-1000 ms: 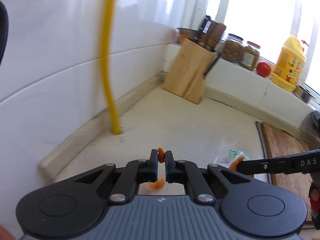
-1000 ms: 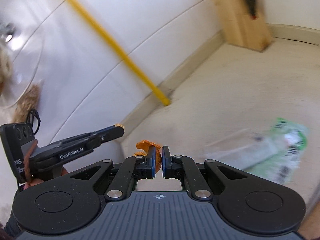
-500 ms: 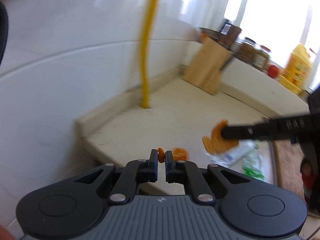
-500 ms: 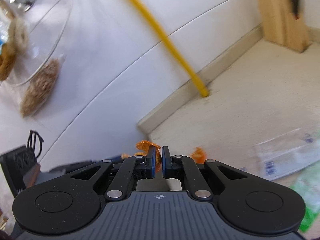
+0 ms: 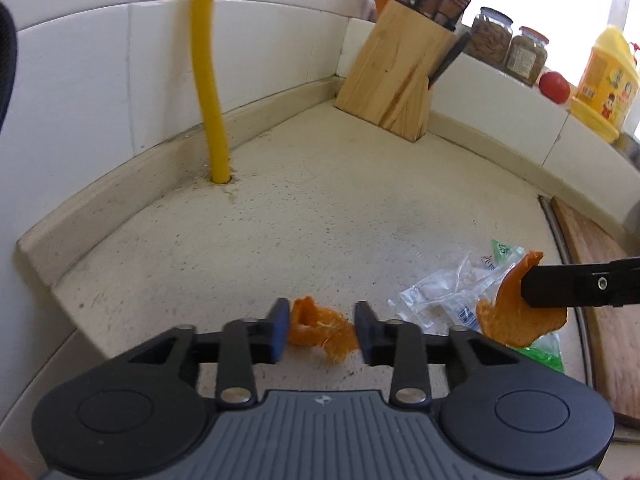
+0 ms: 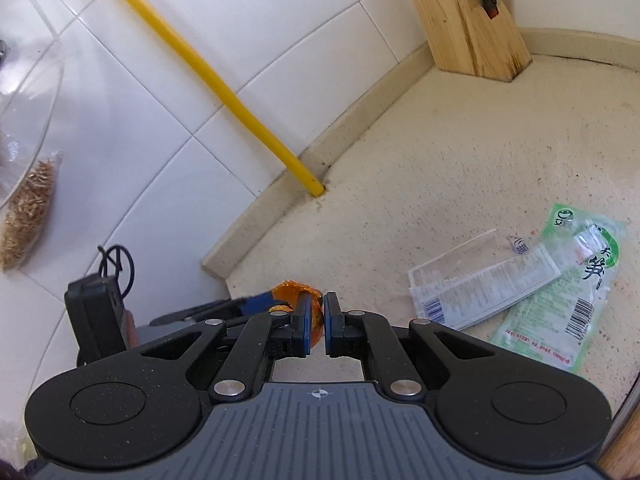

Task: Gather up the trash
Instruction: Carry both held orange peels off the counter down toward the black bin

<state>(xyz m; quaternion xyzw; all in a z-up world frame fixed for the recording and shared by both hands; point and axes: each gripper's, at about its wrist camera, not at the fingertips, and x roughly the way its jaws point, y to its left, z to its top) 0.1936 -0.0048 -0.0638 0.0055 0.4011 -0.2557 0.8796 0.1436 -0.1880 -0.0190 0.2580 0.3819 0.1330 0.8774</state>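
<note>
Left claw [image 5: 321,334]: open around peel [image 5: 320,332], lower centre. Right claw [image 6: 316,322]: clamped on rind [image 6: 314,322]. Risk: thin grip, rind drops onto surface [image 5: 320,220].

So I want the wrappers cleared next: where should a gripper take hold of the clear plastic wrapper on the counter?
The clear wrapper lies nearly flat, overlapping the green wrapper. Probably best to pinch its raised, crinkled end from above, with the open left gripper, since the right gripper is shut on orange peel.

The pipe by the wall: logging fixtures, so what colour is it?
Plain yellow: the pipe shows best in the left wrist view.
</note>
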